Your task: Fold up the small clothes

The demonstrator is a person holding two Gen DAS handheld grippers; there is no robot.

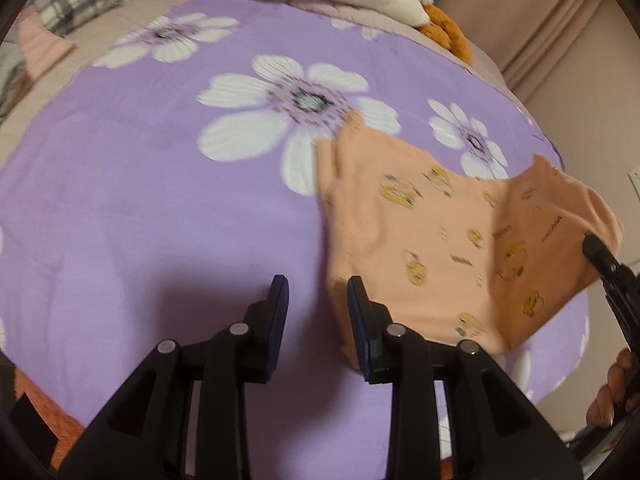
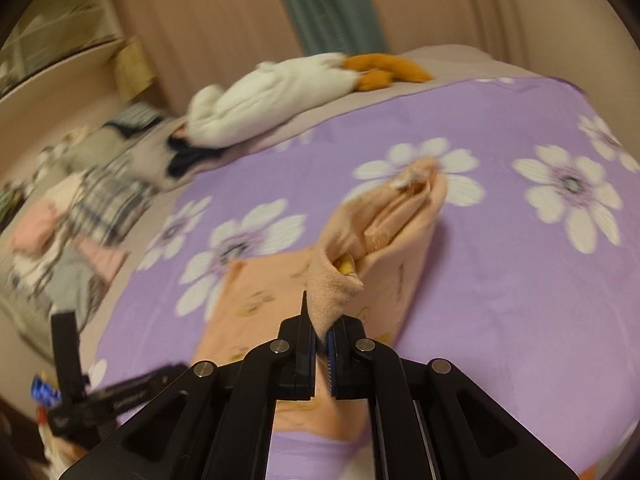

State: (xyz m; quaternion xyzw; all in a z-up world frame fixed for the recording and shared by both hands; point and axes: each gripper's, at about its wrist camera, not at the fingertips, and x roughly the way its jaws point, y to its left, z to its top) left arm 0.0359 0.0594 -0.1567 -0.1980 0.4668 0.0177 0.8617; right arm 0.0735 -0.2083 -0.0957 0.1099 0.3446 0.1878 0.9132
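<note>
A small peach garment [image 1: 420, 232] with yellow cartoon prints lies on the purple flowered sheet [image 1: 160, 200]. My left gripper [image 1: 318, 292] hovers at the garment's left edge, open, with only sheet showing between its fingers. My right gripper [image 1: 600, 252] comes in from the right edge, holding a raised flap of the cloth. In the right wrist view my right gripper [image 2: 322, 332] is shut on a pinched fold of the peach garment [image 2: 384, 240], which rises in a loose ridge ahead of it. The left gripper [image 2: 92, 368] shows at the lower left, blurred.
A white plush toy [image 2: 272, 96] with orange feet lies at the far side of the bed. A heap of other clothes [image 2: 80, 208] and a plaid pillow [image 1: 80, 0] sit to the left. Curtains [image 2: 328, 4] hang behind. The bed's edge runs close on the right [image 1: 576, 320].
</note>
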